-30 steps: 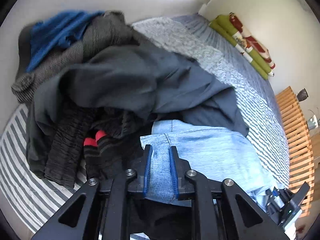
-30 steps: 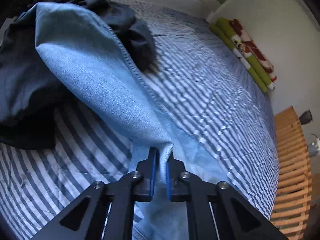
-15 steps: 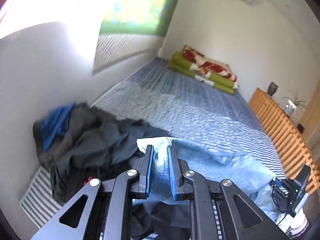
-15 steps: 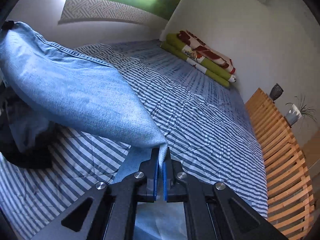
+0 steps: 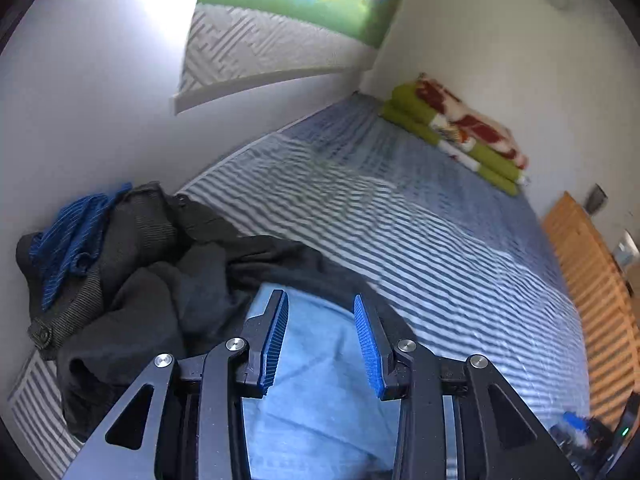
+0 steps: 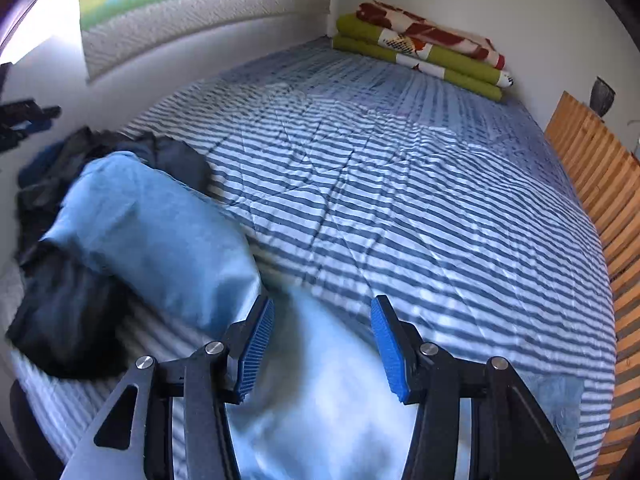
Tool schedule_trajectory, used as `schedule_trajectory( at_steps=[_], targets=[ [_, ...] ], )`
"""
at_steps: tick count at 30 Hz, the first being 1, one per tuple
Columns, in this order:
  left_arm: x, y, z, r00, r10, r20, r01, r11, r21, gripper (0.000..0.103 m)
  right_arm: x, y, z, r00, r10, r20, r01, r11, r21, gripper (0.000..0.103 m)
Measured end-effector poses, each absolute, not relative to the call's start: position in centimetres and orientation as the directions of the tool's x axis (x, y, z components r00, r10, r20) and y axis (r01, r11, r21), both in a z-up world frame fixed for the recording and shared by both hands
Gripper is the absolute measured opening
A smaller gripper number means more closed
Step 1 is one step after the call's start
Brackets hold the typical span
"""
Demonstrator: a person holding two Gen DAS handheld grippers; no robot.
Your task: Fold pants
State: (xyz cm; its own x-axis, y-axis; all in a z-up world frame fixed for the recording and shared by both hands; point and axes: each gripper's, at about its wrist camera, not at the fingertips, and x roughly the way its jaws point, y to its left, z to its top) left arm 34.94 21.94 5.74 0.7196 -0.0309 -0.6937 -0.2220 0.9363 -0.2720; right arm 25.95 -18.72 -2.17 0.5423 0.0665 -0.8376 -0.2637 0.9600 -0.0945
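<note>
Light blue jeans [image 5: 320, 392] lie below my left gripper [image 5: 321, 304], which is open with blue pads spread and nothing between them. In the right wrist view the same jeans [image 6: 152, 232] drape over the dark clothes pile and run blurred under my right gripper [image 6: 322, 308], also open and holding nothing. The jeans rest on the striped bed cover [image 6: 400, 184].
A heap of dark clothes [image 5: 152, 280] with a blue knit [image 5: 68, 236] sits against the white wall at the left. A folded green and red blanket [image 6: 424, 52] lies at the bed's far end. Wooden slats [image 6: 600, 184] border the right side.
Both grippers were shut on the jeans and lifting them; now both have opened and the jeans have dropped onto the bed and the clothes pile.
</note>
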Motion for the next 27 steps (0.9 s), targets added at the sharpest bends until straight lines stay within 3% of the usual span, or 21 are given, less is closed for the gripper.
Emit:
schedule_trajectory(
  at_steps=[5, 8, 13, 19, 20, 22, 24, 27],
  targets=[
    [29.4, 14.8, 4.7, 0.688, -0.190, -0.700, -0.009, 0.963, -0.271, 0.037, 18.6, -24.0, 1.0, 0.591, 0.079, -0.803, -0.198, 0.979, -0.049, 0.047],
    [25.6, 8.7, 2.1, 0.629, -0.282, -0.724, 0.127, 0.957, -0.262, 0.037, 14.4, -27.7, 1.4, 0.610, 0.008, -0.792, -0.077, 0.996, -0.048, 0.047],
    [21.0, -2.4, -5.7, 0.376, -0.449, -0.810, 0.319, 0.884, -0.342, 0.037, 8.5, -32.0, -1.0, 0.502, -0.067, -0.862, 0.040, 0.998, -0.055, 0.047],
    [14.9, -14.8, -11.5, 0.077, -0.603, -0.794, 0.451, 0.731, -0.512, 0.038, 4.0, -35.9, -4.1, 0.403, -0.096, -0.910, 0.114, 0.992, -0.054, 0.047],
    [13.7, -16.8, -11.9, 0.048, -0.608, -0.793, 0.478, 0.711, -0.516, 0.040, 3.7, -36.9, -4.4, 0.396, -0.090, -0.914, 0.143, 0.989, -0.036, 0.047],
    [11.9, -21.1, -12.1, 0.028, -0.604, -0.797, 0.530, 0.685, -0.500, 0.067, 3.3, -38.1, -4.9, 0.379, -0.070, -0.923, 0.169, 0.986, -0.005, 0.047],
    [11.3, -23.8, -12.2, 0.014, -0.612, -0.791, 0.539, 0.671, -0.509, 0.078, 3.0, -38.5, -5.2, 0.373, -0.074, -0.925, 0.176, 0.984, -0.008, 0.047],
    [10.8, -27.9, -12.9, 0.042, -0.576, -0.817, 0.569, 0.686, -0.454, 0.080, 2.3, -38.8, -5.6, 0.365, -0.079, -0.928, 0.173, 0.985, -0.016, 0.047]
  ],
)
